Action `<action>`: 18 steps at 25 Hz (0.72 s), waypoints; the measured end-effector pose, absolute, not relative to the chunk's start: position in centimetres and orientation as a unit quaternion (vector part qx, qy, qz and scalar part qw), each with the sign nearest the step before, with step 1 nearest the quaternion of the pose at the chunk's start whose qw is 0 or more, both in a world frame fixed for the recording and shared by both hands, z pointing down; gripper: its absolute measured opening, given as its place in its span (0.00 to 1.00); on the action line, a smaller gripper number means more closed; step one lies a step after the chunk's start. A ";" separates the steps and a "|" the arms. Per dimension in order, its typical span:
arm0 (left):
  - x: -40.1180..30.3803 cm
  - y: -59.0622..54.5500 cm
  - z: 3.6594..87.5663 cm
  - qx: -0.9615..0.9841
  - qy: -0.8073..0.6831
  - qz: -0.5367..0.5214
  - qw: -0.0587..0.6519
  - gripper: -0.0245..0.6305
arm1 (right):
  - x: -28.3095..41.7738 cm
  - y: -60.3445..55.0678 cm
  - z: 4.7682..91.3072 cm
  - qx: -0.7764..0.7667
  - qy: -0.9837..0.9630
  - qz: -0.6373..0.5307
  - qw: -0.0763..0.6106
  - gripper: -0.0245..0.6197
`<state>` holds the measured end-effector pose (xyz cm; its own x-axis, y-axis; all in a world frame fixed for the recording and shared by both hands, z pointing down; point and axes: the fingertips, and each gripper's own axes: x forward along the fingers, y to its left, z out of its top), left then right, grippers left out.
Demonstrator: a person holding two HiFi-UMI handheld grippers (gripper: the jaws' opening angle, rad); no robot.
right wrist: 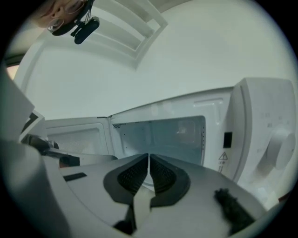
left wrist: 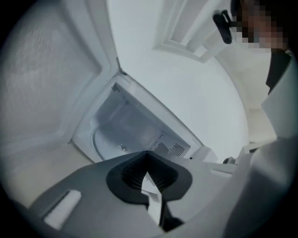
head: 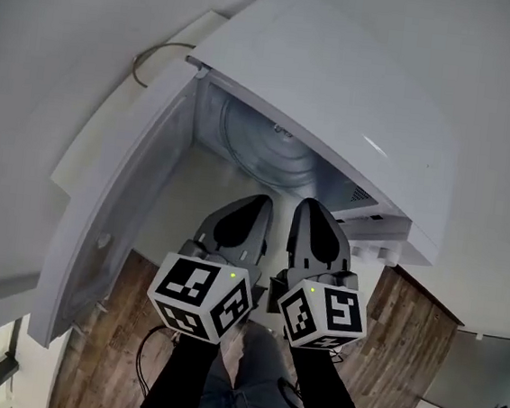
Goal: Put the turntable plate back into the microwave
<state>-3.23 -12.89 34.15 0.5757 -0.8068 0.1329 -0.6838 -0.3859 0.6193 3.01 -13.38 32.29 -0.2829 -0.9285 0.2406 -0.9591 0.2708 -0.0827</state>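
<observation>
Your left tongs [head: 257,205] and right tongs [head: 313,207] are both closed and empty, held side by side just in front of the open microwave [head: 356,101]. Its door [head: 117,220] stands swung wide on your left. The turntable plate [head: 265,150] lies inside, on the cavity floor.

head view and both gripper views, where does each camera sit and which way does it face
Head view: on the person's head, looking steeply down at the open microwave; left gripper, right gripper and sleeves show.
Left gripper view: on the left gripper, tilted, facing the cavity; its shut jaws show.
Right gripper view: on the right gripper, facing the cavity; its shut jaws show.
Shared: both gripper views see the door.
</observation>
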 end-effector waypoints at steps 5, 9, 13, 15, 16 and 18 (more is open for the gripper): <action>-3.6 -10.9 30.4 0.828 -0.506 -0.059 0.234 0.04 | 2.8 -11.2 28.6 0.581 -0.805 0.104 0.053 0.07; -3.9 -9.9 27.7 0.825 -0.526 -0.054 0.198 0.04 | 3.2 -10.0 25.6 0.577 -0.811 0.092 0.033 0.07; -4.0 -9.7 24.8 0.829 -0.536 -0.056 0.150 0.04 | 3.7 -9.7 22.7 0.577 -0.815 0.057 0.015 0.07; -4.0 -9.7 23.1 0.831 -0.540 -0.053 0.122 0.04 | 3.7 -9.5 21.3 0.574 -0.818 0.041 0.011 0.06; -4.0 -9.7 22.2 0.832 -0.542 -0.053 0.110 0.04 | 3.6 -9.4 20.6 0.572 -0.819 0.037 0.006 0.06; -3.9 -9.8 20.3 0.832 -0.544 -0.059 0.087 0.04 | 3.3 -9.4 18.8 0.567 -0.824 0.025 -0.006 0.05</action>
<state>-3.94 -9.81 20.27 0.4004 -0.9163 -0.0029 -0.8959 -0.3921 0.2086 3.28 -9.36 18.85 -0.3579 -0.9336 0.0182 -0.9330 0.3568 -0.0472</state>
